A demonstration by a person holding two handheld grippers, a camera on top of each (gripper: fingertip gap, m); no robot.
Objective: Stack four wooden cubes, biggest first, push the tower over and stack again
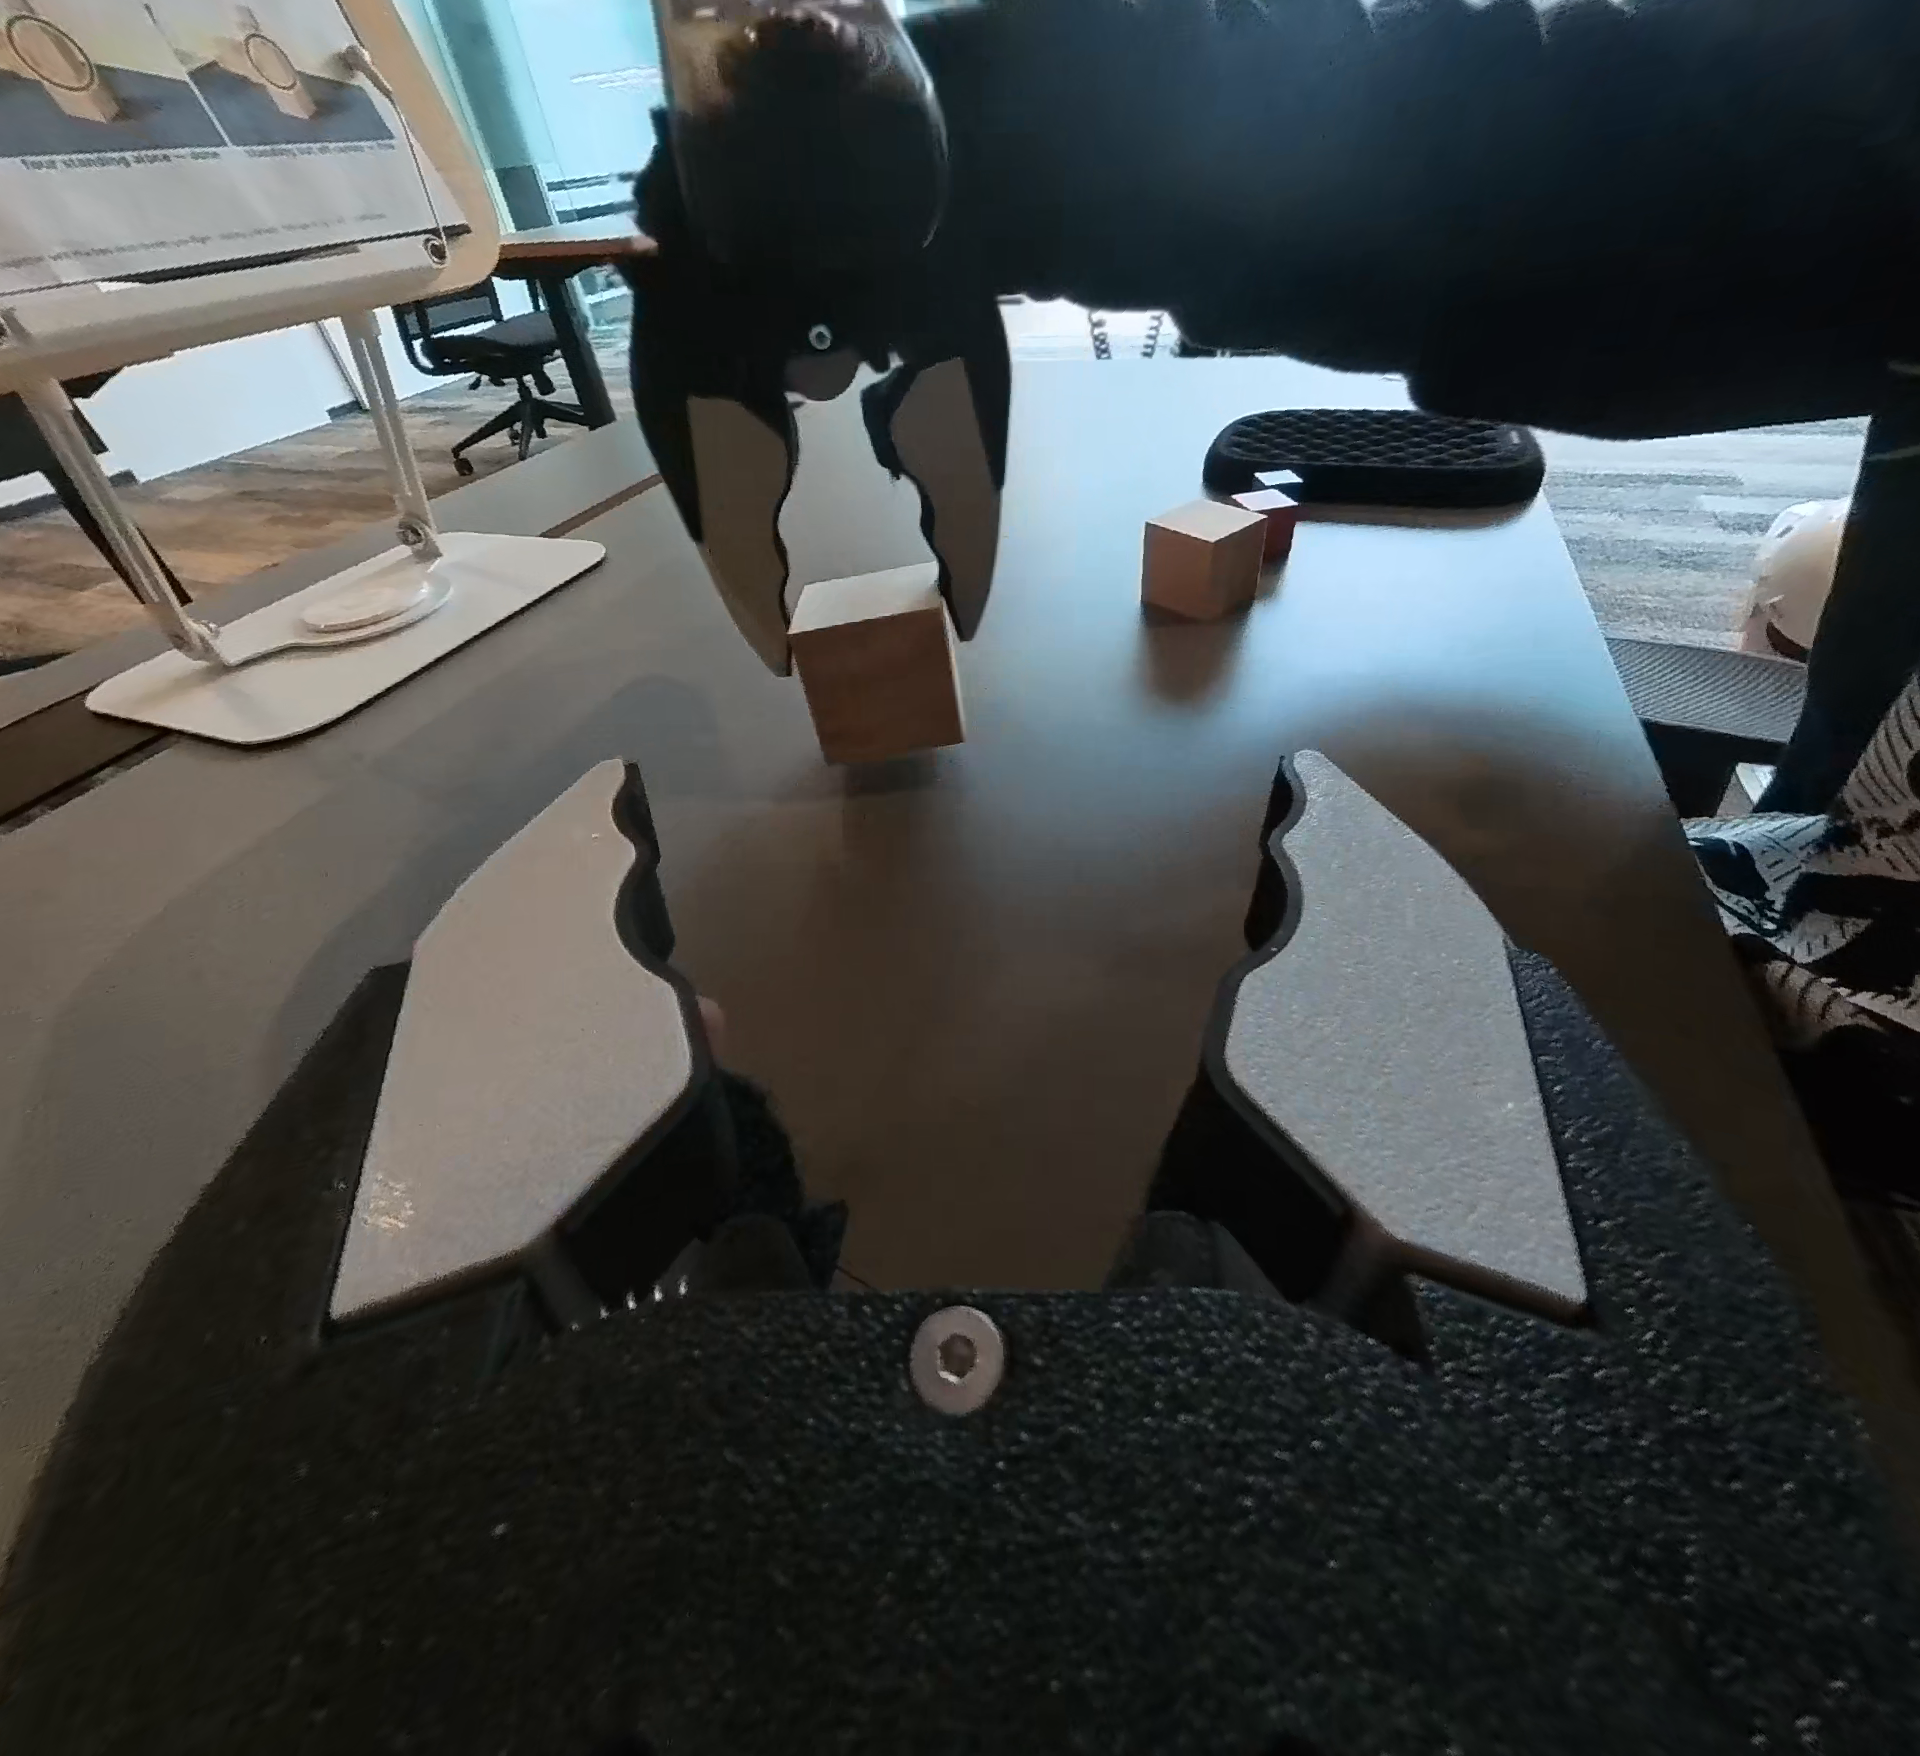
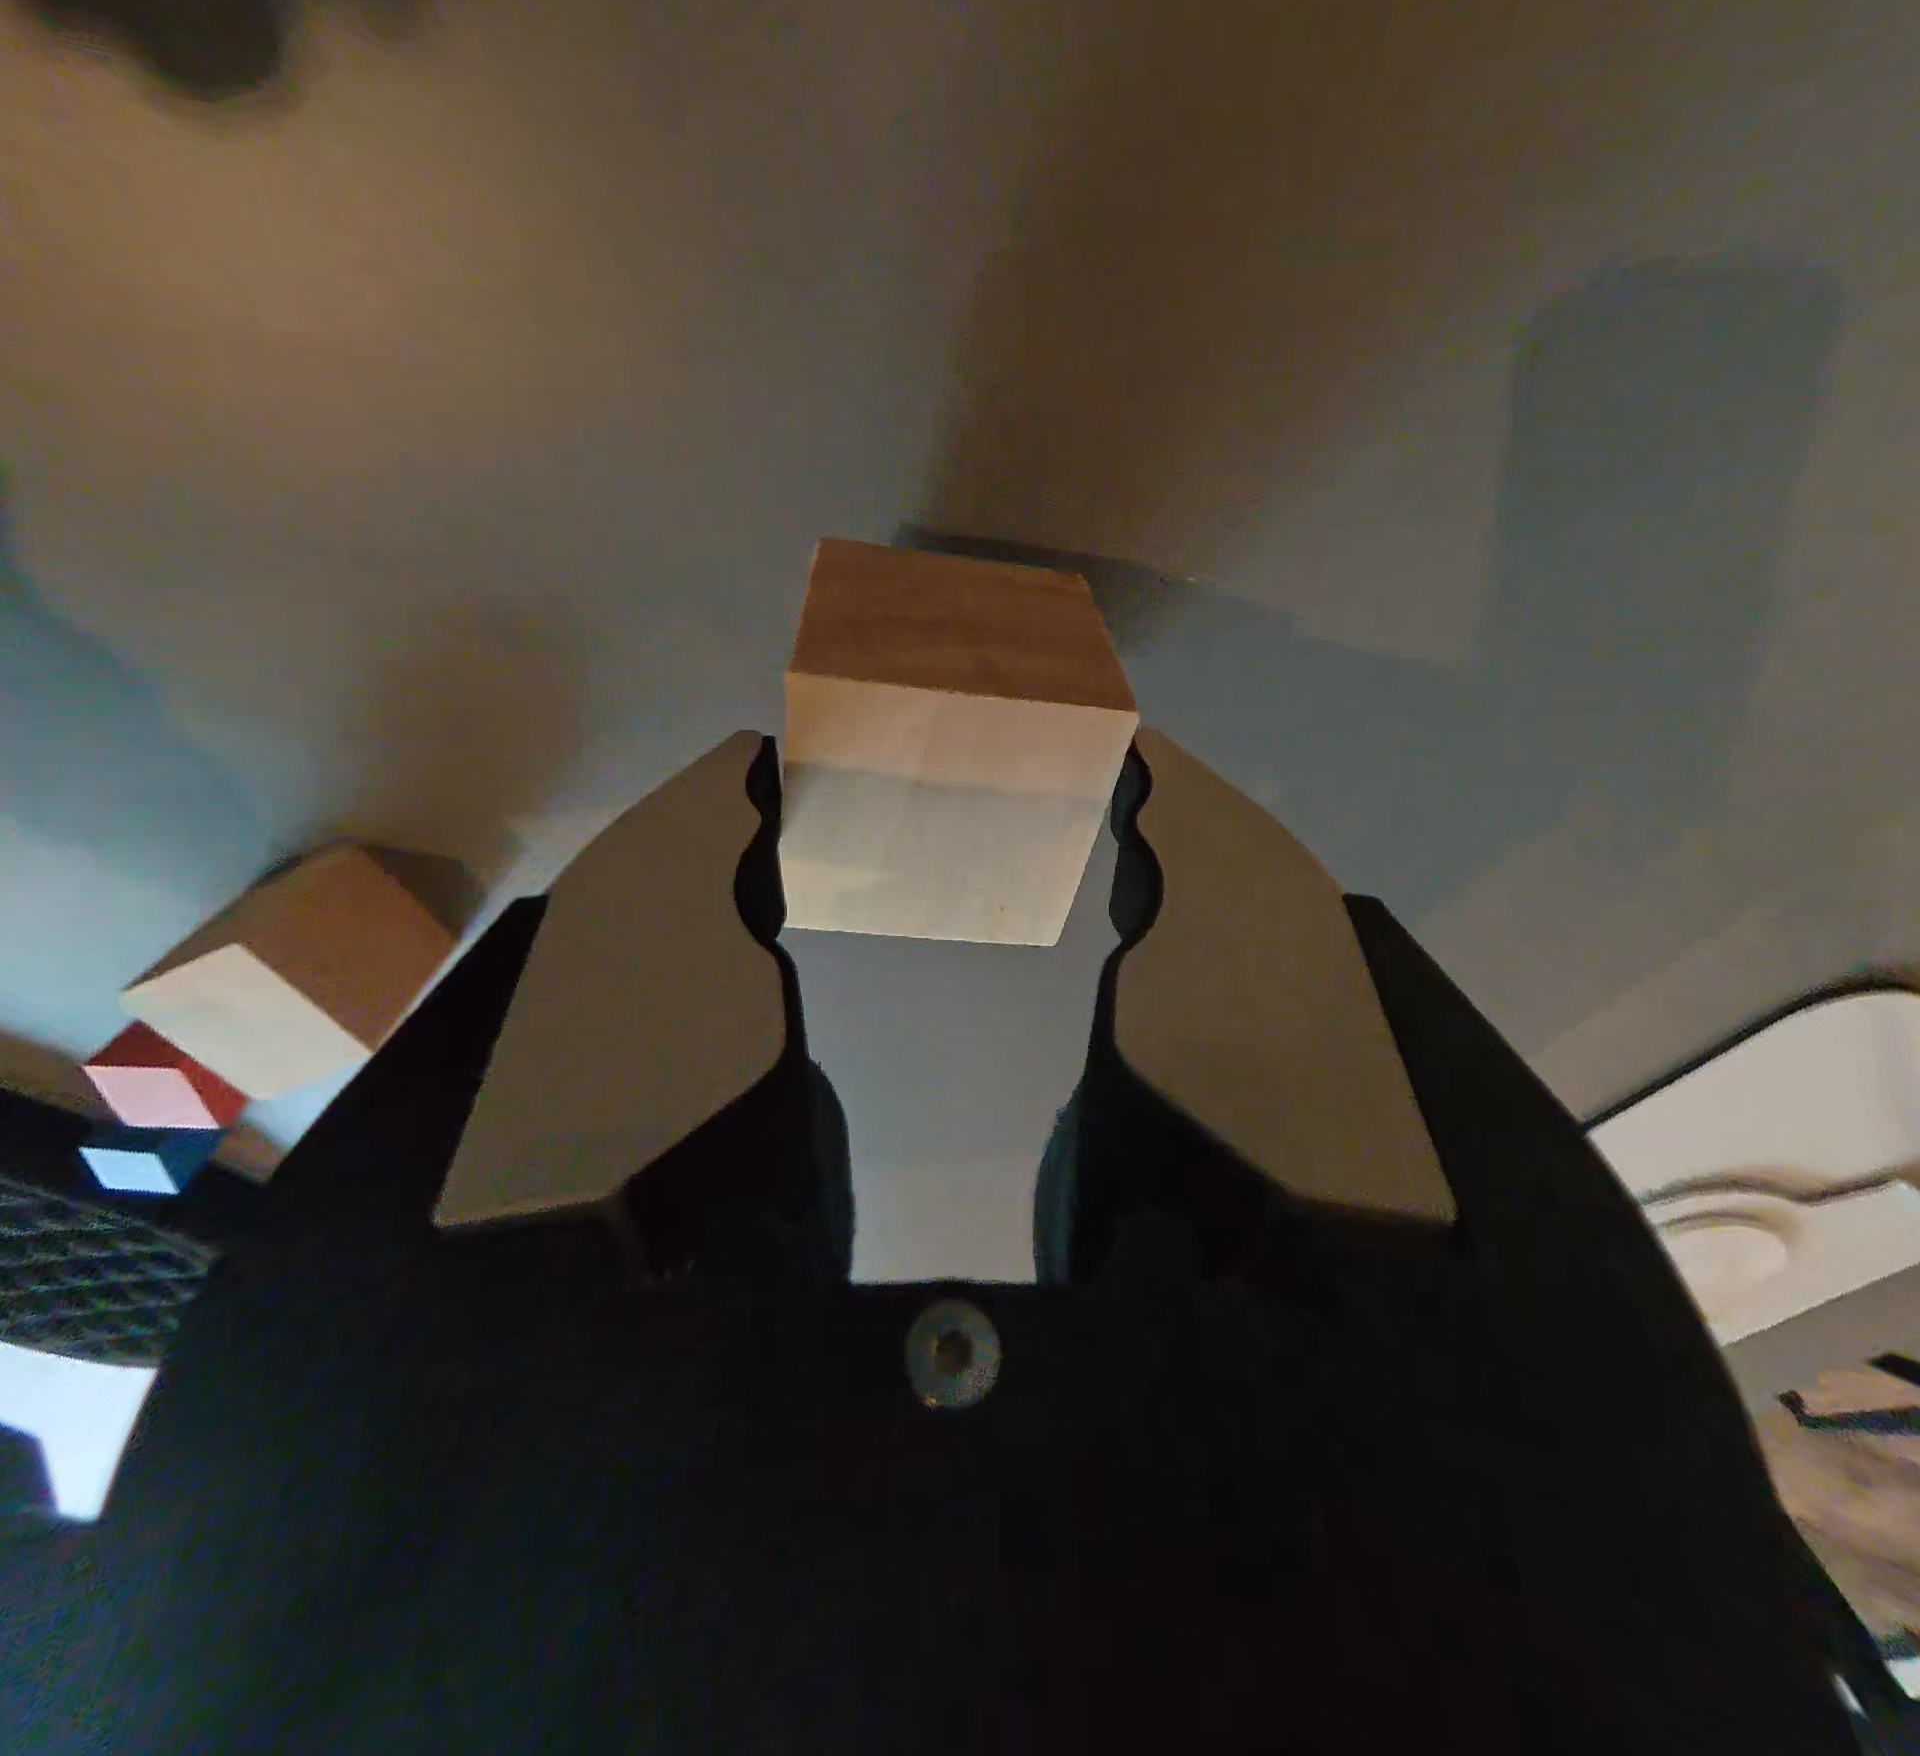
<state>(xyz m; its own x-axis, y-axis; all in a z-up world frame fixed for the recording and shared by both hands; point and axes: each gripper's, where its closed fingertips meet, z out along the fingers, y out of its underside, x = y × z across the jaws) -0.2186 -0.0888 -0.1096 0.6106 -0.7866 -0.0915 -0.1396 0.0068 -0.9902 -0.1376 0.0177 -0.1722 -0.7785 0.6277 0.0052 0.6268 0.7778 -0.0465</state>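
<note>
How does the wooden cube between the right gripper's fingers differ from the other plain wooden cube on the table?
The gripped cube is bigger; the free cube is smaller. The gripped cube sits tilted between the fingers of the right gripper, while the free cube rests flat on the table. The free cube stands beside a red cube; the gripped cube stands alone. Both are plain light wood.

left gripper (image 1: 956, 885) agape; right gripper (image 2: 951, 802) pinching, pointed down.
</note>
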